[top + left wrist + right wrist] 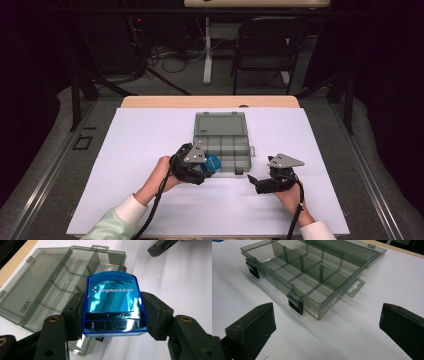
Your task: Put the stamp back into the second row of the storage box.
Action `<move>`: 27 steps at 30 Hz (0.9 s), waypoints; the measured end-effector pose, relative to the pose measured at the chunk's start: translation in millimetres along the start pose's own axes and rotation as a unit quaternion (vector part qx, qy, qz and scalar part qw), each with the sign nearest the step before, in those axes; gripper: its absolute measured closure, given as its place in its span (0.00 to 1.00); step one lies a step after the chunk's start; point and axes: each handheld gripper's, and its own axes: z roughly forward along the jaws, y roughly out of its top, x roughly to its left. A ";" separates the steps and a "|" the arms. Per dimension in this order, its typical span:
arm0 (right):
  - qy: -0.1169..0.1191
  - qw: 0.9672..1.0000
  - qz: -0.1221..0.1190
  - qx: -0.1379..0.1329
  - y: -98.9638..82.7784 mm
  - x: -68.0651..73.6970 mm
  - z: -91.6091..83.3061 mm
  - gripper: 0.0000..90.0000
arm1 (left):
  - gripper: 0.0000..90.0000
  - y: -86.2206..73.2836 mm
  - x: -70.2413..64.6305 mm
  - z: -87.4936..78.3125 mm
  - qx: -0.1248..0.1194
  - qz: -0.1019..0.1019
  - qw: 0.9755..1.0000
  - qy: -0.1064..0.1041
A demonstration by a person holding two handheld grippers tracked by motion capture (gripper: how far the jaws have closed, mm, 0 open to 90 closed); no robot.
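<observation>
seen from above, we have a white table with a smoky grey compartment box lying open near its middle, lid folded back toward the far edge. the left gripper sits just in front of the box's near left corner, and its jaws pinch a blue translucent stamp by its two sides. in the left gripper view we see the stamp squarely between the two black pads, both pressed against its flanks (white lettering runs across its upper face, and a dark band crosses its lower part). behind it lies the open box, its dividers and flat lid visible through the tinted plastic; the stamp overlaps the box's near corner in this view, though we cannot tell whether it touches the box.

the right gripper rests low over the table to the right of the box and apart from it, jaws spread with nothing between them. in the right gripper view we find the two pads wide apart over bare white table, and beyond them the box with two dark latches on its near wall and a hang tab at one end. its compartments look empty.
</observation>
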 end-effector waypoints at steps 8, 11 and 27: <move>0.000 1.000 0.000 0.001 0.0 0.0 0.0 0.00 | 0.46 6.1 8.9 2.2 -0.006 0.012 1.000 -0.010; 0.000 1.000 0.000 0.001 -0.1 0.1 0.1 0.00 | 0.46 7.7 12.0 4.0 -0.007 0.014 1.000 -0.010; 0.002 1.000 0.000 0.006 -0.5 0.1 0.4 0.00 | 0.46 16.7 29.4 15.4 -0.013 0.027 0.999 -0.021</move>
